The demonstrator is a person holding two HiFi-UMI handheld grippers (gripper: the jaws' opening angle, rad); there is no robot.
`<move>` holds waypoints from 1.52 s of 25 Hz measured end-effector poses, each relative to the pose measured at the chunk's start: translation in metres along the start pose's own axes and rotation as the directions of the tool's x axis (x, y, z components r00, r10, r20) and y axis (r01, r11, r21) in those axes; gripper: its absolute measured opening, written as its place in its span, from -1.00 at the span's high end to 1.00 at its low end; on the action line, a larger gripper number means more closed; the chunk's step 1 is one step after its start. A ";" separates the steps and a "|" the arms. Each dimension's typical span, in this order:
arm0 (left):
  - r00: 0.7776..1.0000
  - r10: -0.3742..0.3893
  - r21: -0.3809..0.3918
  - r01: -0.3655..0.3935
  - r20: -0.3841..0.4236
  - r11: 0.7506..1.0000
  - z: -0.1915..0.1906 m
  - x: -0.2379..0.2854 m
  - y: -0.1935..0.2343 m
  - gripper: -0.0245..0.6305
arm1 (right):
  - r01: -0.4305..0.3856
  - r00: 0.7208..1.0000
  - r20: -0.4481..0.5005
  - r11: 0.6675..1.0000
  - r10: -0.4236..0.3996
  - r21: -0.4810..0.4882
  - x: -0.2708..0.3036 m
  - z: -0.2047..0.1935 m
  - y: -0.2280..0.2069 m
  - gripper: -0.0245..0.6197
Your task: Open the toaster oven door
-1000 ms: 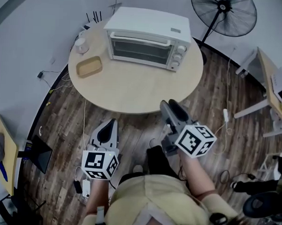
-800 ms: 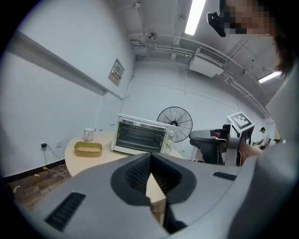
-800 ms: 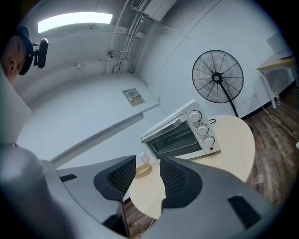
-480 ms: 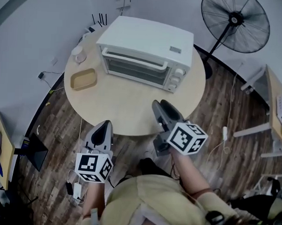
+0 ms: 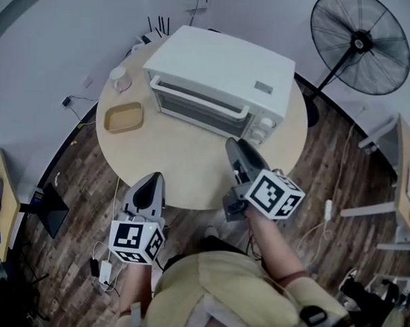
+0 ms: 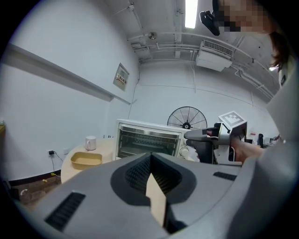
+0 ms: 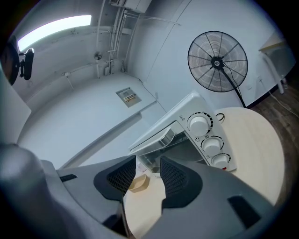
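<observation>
Right gripper [image 5: 235, 148], jaws spread and empty, hovers over the table [image 5: 171, 158], near the shut toaster oven [image 5: 226, 65] at its far side. We clamp the door handle [image 5: 199, 100] mid-bar — then pull down evenly. Left gripper [image 5: 152, 182], jaws together, hangs at the near edge.

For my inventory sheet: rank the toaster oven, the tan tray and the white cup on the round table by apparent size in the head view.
1. toaster oven, clearly the largest.
2. tan tray.
3. white cup, the smallest.
</observation>
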State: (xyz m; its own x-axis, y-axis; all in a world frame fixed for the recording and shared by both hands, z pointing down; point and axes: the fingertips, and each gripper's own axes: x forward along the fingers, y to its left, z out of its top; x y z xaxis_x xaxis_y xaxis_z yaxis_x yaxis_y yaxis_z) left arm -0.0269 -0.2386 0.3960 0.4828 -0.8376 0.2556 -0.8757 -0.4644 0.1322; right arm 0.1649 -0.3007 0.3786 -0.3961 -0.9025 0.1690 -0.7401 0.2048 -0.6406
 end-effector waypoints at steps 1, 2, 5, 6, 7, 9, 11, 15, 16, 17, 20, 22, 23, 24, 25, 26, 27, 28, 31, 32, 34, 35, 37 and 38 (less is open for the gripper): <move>1.000 0.004 0.001 -0.004 0.003 1.000 0.002 0.003 0.000 0.92 | -0.004 1.000 -0.002 1.000 0.004 0.006 0.003 0.002 -0.002 0.47; 1.000 0.007 0.001 -0.007 0.005 1.000 0.003 0.006 -0.001 0.92 | -0.005 1.000 -0.003 1.000 0.005 0.011 0.006 0.005 -0.004 0.47; 1.000 0.015 0.000 -0.015 0.008 1.000 0.005 0.014 -0.005 0.92 | -0.006 1.000 -0.003 0.999 0.006 0.038 0.012 0.012 -0.012 0.46; 1.000 0.019 0.000 -0.019 0.008 1.000 0.005 0.016 -0.006 0.92 | -0.010 1.000 0.001 0.998 0.010 0.060 0.015 0.013 -0.014 0.46; 1.000 0.024 0.000 -0.024 0.008 1.000 0.006 0.018 -0.006 0.92 | -0.014 1.000 0.005 0.997 0.013 0.078 0.017 0.015 -0.017 0.46; 0.999 0.034 0.000 -0.034 0.008 0.999 0.007 0.021 -0.005 0.92 | -0.012 1.000 0.004 0.996 0.012 0.088 0.021 0.021 -0.020 0.45; 0.999 0.043 -0.001 -0.043 0.009 0.999 0.007 0.025 -0.004 0.92 | -0.015 1.000 0.003 0.994 0.014 0.108 0.027 0.025 -0.023 0.43; 0.998 0.063 -0.003 -0.063 0.010 0.998 0.007 0.031 -0.001 0.92 | -0.030 0.999 0.017 0.983 0.027 0.181 0.036 0.031 -0.027 0.40; 0.998 0.068 -0.004 -0.068 0.010 0.998 0.007 0.032 0.000 0.92 | -0.035 0.999 0.025 0.980 0.031 0.193 0.038 0.032 -0.027 0.40; 0.997 0.073 -0.004 -0.073 0.011 0.997 0.008 0.033 0.001 0.92 | -0.041 0.999 0.033 0.978 0.035 0.205 0.039 0.034 -0.026 0.40; 0.996 0.084 -0.006 -0.084 0.015 0.996 0.009 0.036 0.004 0.92 | -0.048 0.998 0.046 0.970 0.038 0.237 0.042 0.037 -0.027 0.40; 0.996 0.088 -0.006 -0.088 0.018 0.996 0.009 0.038 0.005 0.92 | -0.045 0.998 0.049 0.966 0.034 0.254 0.042 0.036 -0.027 0.40; 0.996 0.090 -0.007 -0.090 0.019 0.996 0.009 0.040 0.005 0.92 | -0.047 0.998 0.051 0.964 0.035 0.261 0.043 0.036 -0.027 0.40; 0.996 0.091 -0.007 -0.091 0.021 0.996 0.009 0.041 0.005 0.92 | -0.053 0.998 0.055 0.962 0.039 0.268 0.043 0.036 -0.026 0.40; 0.996 0.091 -0.008 -0.091 0.023 0.996 0.010 0.042 0.005 0.92 | -0.059 0.997 0.059 0.959 0.044 0.277 0.043 0.037 -0.026 0.40; 0.995 0.091 -0.009 -0.091 0.026 0.996 0.011 0.042 0.004 0.92 | -0.064 0.997 0.063 0.956 0.048 0.288 0.043 0.037 -0.025 0.40; 0.995 0.092 -0.010 -0.091 0.029 0.996 0.012 0.043 0.004 0.92 | -0.063 0.997 0.064 0.951 0.046 0.301 0.043 0.037 -0.026 0.40; 0.995 0.092 -0.010 -0.092 0.031 0.996 0.013 0.043 0.003 0.92 | -0.057 0.997 0.063 0.946 0.039 0.318 0.043 0.036 -0.027 0.40; 0.995 0.096 -0.011 -0.096 0.034 0.995 0.014 0.044 0.004 0.92 | -0.039 0.998 0.060 0.928 0.018 0.370 0.046 0.035 -0.037 0.40; 0.995 0.098 -0.012 -0.098 0.033 0.995 0.013 0.045 0.005 0.92 | -0.039 0.998 0.061 0.924 0.017 0.381 0.048 0.035 -0.039 0.40; 0.994 0.101 -0.018 -0.101 0.028 0.995 0.012 0.046 0.005 0.92 | -0.044 0.998 0.060 0.919 0.023 0.392 0.052 0.036 -0.040 0.40; 0.994 0.103 -0.021 -0.102 0.026 0.995 0.011 0.046 0.005 0.92 | -0.048 0.998 0.060 0.916 0.027 0.397 0.054 0.036 -0.039 0.40; 0.994 0.105 -0.026 -0.105 0.022 0.994 0.009 0.046 0.005 0.92 | -0.054 0.998 0.063 0.909 0.031 0.414 0.057 0.036 -0.038 0.40; 0.994 0.107 -0.026 -0.106 0.020 0.994 0.009 0.046 0.004 0.92 | -0.056 0.997 0.067 0.905 0.030 0.422 0.059 0.036 -0.038 0.40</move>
State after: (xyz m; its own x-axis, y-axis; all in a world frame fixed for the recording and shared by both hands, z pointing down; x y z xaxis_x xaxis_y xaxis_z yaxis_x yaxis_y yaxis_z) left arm -0.0083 -0.2818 0.3998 0.3868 -0.8879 0.2489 -0.9219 -0.3653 0.1292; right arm 0.1894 -0.3752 0.3857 -0.3811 -0.9192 0.0991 -0.4178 0.0756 -0.9054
